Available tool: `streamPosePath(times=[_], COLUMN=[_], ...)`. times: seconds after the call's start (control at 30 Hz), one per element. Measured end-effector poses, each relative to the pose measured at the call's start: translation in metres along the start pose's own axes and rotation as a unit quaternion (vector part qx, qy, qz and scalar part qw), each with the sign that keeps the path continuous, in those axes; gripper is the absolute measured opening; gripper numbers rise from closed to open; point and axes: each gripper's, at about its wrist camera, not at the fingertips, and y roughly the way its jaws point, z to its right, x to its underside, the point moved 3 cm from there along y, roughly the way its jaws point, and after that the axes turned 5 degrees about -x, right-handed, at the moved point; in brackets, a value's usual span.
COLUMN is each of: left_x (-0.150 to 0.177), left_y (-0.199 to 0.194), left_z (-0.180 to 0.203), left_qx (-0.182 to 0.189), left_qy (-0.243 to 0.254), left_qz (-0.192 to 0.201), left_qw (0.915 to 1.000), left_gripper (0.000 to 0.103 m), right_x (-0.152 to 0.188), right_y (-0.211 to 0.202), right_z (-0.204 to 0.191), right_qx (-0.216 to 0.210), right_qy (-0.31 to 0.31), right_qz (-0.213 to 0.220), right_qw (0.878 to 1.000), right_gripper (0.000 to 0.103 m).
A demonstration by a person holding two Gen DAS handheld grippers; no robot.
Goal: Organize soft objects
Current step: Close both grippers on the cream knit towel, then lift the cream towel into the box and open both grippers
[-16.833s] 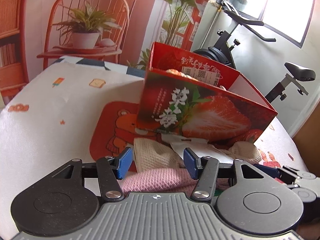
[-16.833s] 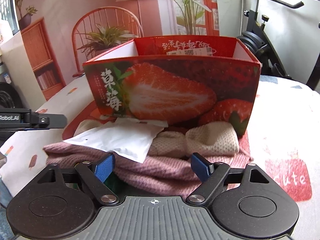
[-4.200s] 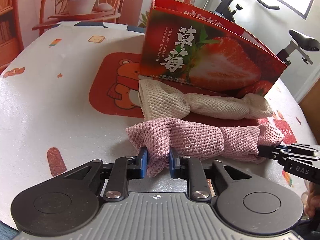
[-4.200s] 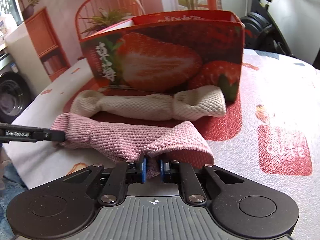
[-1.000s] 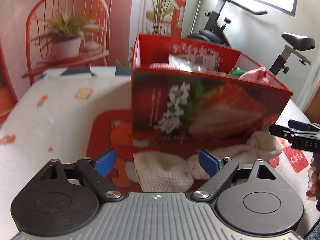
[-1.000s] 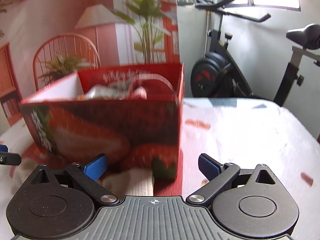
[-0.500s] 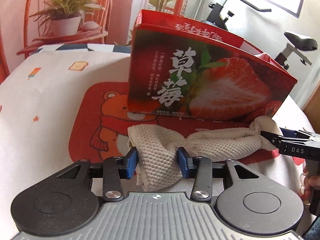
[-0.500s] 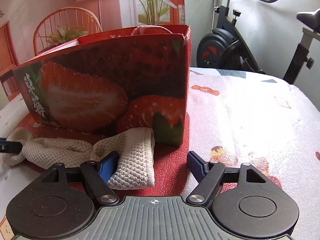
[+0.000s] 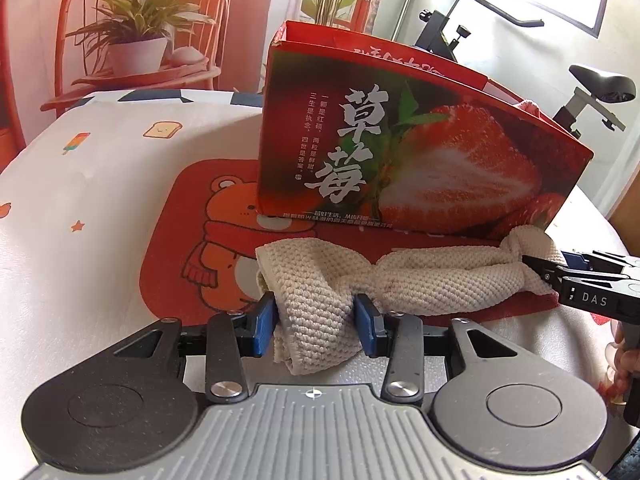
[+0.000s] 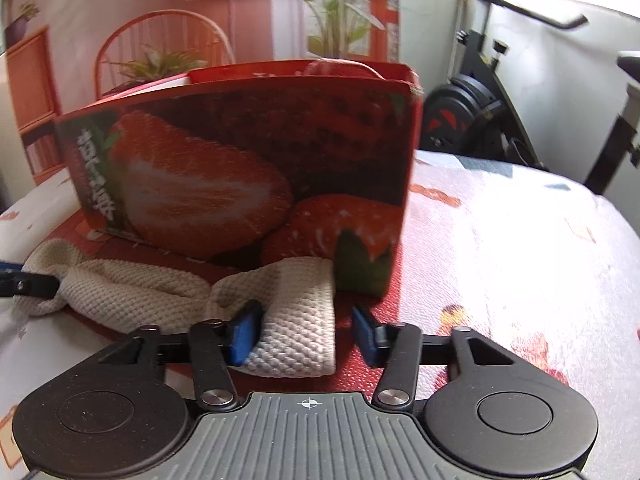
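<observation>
A cream knit cloth [image 9: 440, 280] lies twisted lengthwise on a red bear mat [image 9: 192, 240], in front of the red strawberry box [image 9: 400, 152]. My left gripper [image 9: 316, 326] is shut on its left end, both blue pads pressing the knit. In the right wrist view the cloth's [image 10: 132, 292] other end lies between the closing jaws of my right gripper [image 10: 306, 334]. The left pad touches it and the right pad stands clear. A pink knit [image 9: 528, 106] pokes over the box's rim.
The box [image 10: 240, 160] stands upright just behind the cloth. A patterned white tablecloth [image 10: 500, 240] spreads to the right. A wicker chair with a potted plant [image 9: 136, 48] and an exercise bike [image 10: 480, 112] stand beyond the table. A hand [image 9: 624, 364] shows at the right edge.
Both grippers came down to the cream cloth and narrowed their jaws around its two ends. The pink knit held a few seconds ago now sits in the box.
</observation>
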Motion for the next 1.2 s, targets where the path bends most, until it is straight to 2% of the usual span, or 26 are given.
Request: streamPosePath(times=[0.1, 0.23, 0.33, 0.37, 0.5, 0.63, 0.93, 1.07, 1.2], left_x=[0.001, 0.003, 0.001, 0.001, -0.001, -0.01, -0.042, -0.073, -0.108], left_y=[-0.001, -0.003, -0.005, -0.006, -0.017, -0.038, -0.09, -0.1, -0.093], left_z=[0.002, 0.002, 0.0, 0.001, 0.007, 0.007, 0.012, 0.016, 0.019], left_qx=[-0.005, -0.005, 0.003, 0.009, 0.003, 0.004, 0.025, 0.029, 0.036], left_qy=[0.005, 0.006, 0.002, 0.004, 0.031, 0.032, 0.027, 0.03, 0.038], left_qz=[0.001, -0.001, -0.007, -0.008, 0.004, 0.039, 0.114, 0.135, 0.127], left_qw=[1.0, 1.0, 1.0, 0.9999, 0.9995, 0.9987, 0.9928, 0.99, 0.9905], left_gripper=[0.044, 0.044, 0.031, 0.021, 0.018, 0.018, 0.018, 0.018, 0.018], right_x=[0.001, 0.0, -0.001, -0.001, -0.002, -0.007, -0.056, -0.088, -0.127], right_y=[-0.002, -0.004, -0.006, -0.007, -0.016, -0.036, -0.087, -0.094, -0.089], right_z=[-0.008, -0.009, -0.008, -0.008, -0.013, -0.016, -0.014, -0.012, -0.004], right_qx=[-0.005, -0.022, -0.035, -0.038, -0.04, -0.052, -0.066, -0.065, -0.06], right_qy=[-0.022, -0.016, -0.011, -0.011, -0.019, -0.012, -0.005, -0.016, -0.007], right_qz=[0.002, 0.0, -0.004, -0.005, 0.004, 0.026, 0.115, 0.123, 0.115], right_qw=[1.0, 1.0, 0.999, 0.999, 0.999, 0.998, 0.991, 0.99, 0.991], right_gripper=[0.03, 0.022, 0.019, 0.018, 0.016, 0.016, 0.016, 0.016, 0.016])
